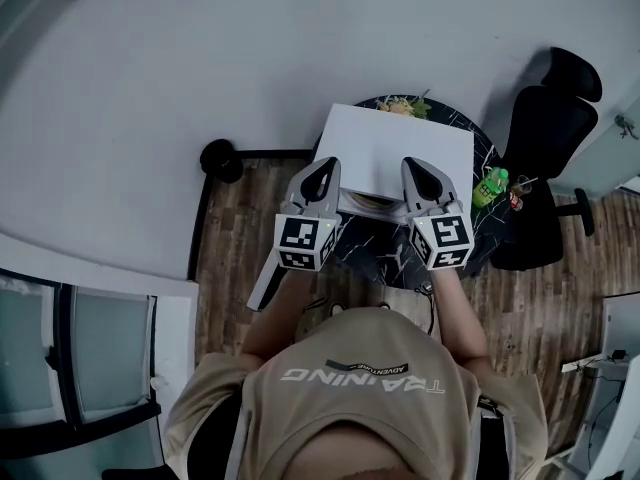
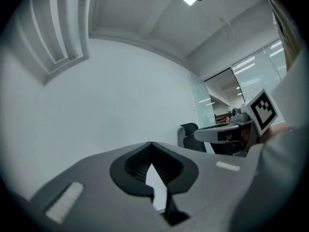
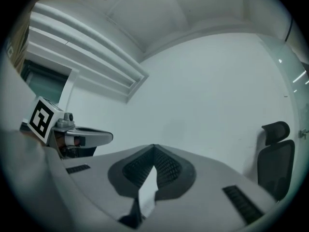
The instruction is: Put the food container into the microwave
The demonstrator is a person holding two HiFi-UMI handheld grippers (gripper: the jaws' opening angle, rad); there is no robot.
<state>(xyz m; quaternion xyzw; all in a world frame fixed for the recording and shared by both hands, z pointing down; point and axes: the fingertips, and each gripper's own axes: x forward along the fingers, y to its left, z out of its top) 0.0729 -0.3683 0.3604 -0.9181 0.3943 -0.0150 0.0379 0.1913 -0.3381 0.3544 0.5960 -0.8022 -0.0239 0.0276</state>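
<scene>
In the head view a white box-shaped microwave (image 1: 395, 146) stands on a dark marbled round table (image 1: 485, 148). A pale round-edged thing (image 1: 370, 202), perhaps the food container, shows just in front of it between the two grippers. I cannot tell more about it. My left gripper (image 1: 322, 165) and right gripper (image 1: 417, 165) are held level side by side over the microwave's near edge. Both are shut with nothing between their tips. The left gripper (image 2: 151, 146) and the right gripper (image 3: 153, 149) see only a white wall ahead in their own views.
A green bottle (image 1: 490, 184) and a small item stand at the table's right edge. Some food (image 1: 405, 106) lies at its far side. A black office chair (image 1: 552, 133) stands to the right, and a black round object (image 1: 220, 159) sits on the wooden floor at the left.
</scene>
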